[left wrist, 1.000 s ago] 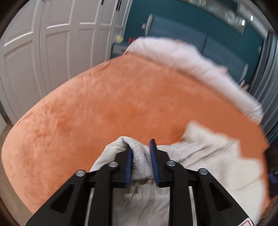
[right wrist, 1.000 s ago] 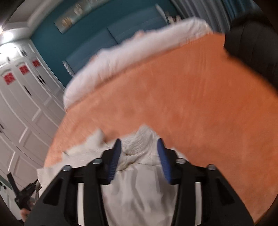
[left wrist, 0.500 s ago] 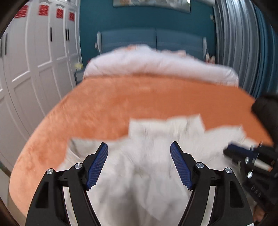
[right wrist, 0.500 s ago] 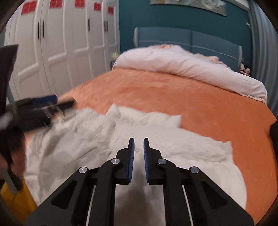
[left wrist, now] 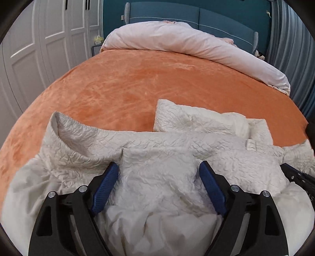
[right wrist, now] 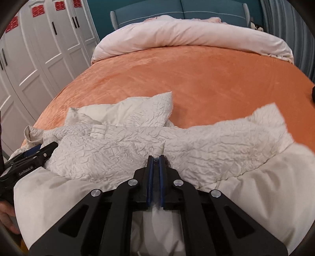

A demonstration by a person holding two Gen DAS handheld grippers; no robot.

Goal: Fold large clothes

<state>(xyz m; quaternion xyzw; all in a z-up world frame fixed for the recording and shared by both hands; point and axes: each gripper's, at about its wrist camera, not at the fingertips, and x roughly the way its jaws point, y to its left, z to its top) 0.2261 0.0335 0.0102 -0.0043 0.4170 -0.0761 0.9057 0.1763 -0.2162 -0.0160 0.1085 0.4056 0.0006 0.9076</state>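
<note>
Garment [left wrist: 157,149]: cream, crinkled fabric with smooth lining, spread rumpled across the lower half of both frames on the near part of the bed.

Blanket [left wrist: 137,78]: orange plush, covers the bed through mid-frame.

Duvet [left wrist: 187,39]: pale, rolled along the top of the frame before a blue headboard [left wrist: 216,17].

Wardrobe doors [left wrist: 39,39]: white, upper left.

Left gripper [left wrist: 158,173]: lower centre, blue-padded fingers spread wide over the fabric, gripping nothing.

Right gripper [right wrist: 155,159]: lower centre, fingers drawn narrow, almost together; whether cloth is pinched between them cannot be told.
</note>
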